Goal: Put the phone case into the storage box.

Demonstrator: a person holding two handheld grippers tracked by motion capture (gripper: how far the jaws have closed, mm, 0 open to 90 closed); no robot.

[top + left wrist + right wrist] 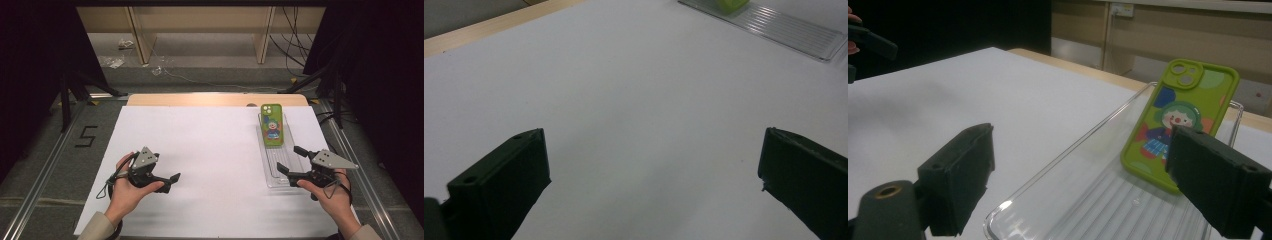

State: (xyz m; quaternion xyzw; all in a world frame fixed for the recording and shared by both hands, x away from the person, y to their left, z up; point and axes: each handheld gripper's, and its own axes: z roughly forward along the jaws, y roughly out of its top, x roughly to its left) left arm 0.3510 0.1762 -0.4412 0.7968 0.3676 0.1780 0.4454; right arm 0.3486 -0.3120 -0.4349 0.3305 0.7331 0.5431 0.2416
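While both my hands rest low on the white sheet, my right gripper gapes wide w/ nothing in it, at near end of clear tray; green phone case lies at tray's far end. Left gripper also wide, empty.

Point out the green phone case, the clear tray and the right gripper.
green phone case [272, 125], high view, on the cartoon figure printed on its back.
clear tray [1083, 200], right gripper view, on the bare ribbed floor.
right gripper [291, 159], high view, midway between its open fingertips, over the tray.
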